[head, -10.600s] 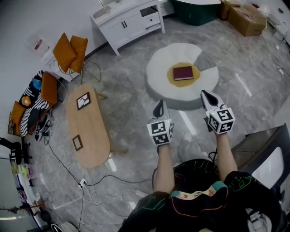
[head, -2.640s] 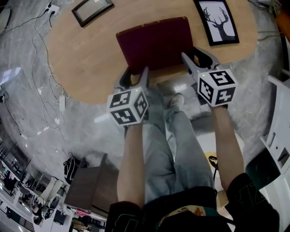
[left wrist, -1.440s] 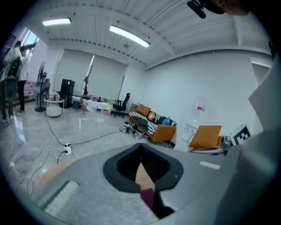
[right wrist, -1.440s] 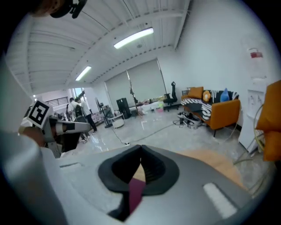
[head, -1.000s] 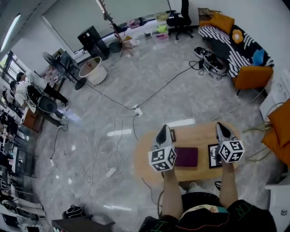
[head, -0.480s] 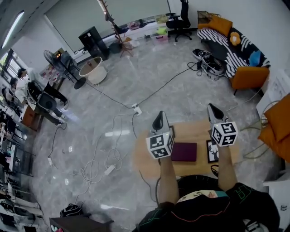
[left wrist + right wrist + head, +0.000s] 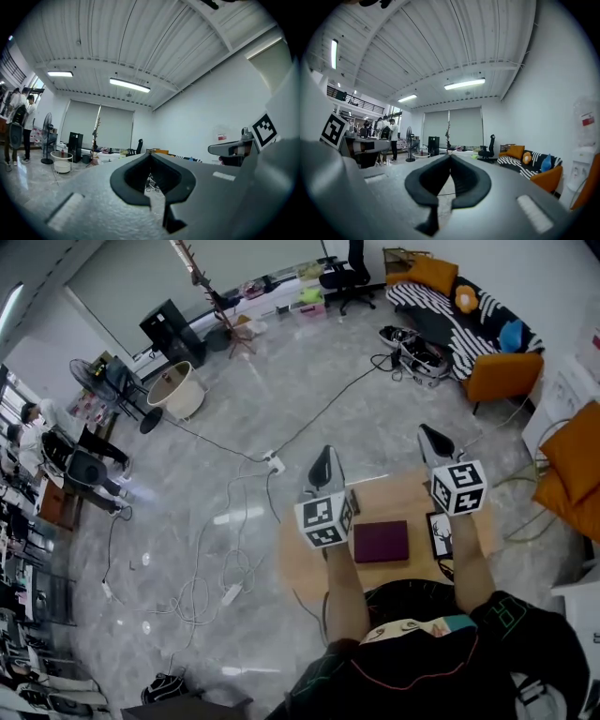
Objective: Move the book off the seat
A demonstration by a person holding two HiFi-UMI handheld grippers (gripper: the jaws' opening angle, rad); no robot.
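In the head view, two grippers are pointing out over the room, the left gripper (image 7: 323, 457) and the right gripper (image 7: 427, 435), one in each of the person's hands. One dark red book (image 7: 381, 542) is lying flat on the oval wooden surface (image 7: 292, 559), off any seat, sitting at about 4 o'clock from the left gripper's marker cube and 8 o'clock from the right one's. One framed picture (image 7: 439, 534) is lying just beside the book at its 3 o'clock. One striped sofa (image 7: 441, 307) is standing far off at 1 o'clock, and cables (image 7: 202, 592) are trailing over the floor at 9 o'clock.

In the left gripper view, the jaws are meeting at their tips, closed and gripping nothing. Two people (image 7: 18, 123) are standing at 9 o'clock.

In the right gripper view, the jaws are likewise pressing together, closed on nothing. One office chair (image 7: 489, 149) is standing at 3 o'clock of them.
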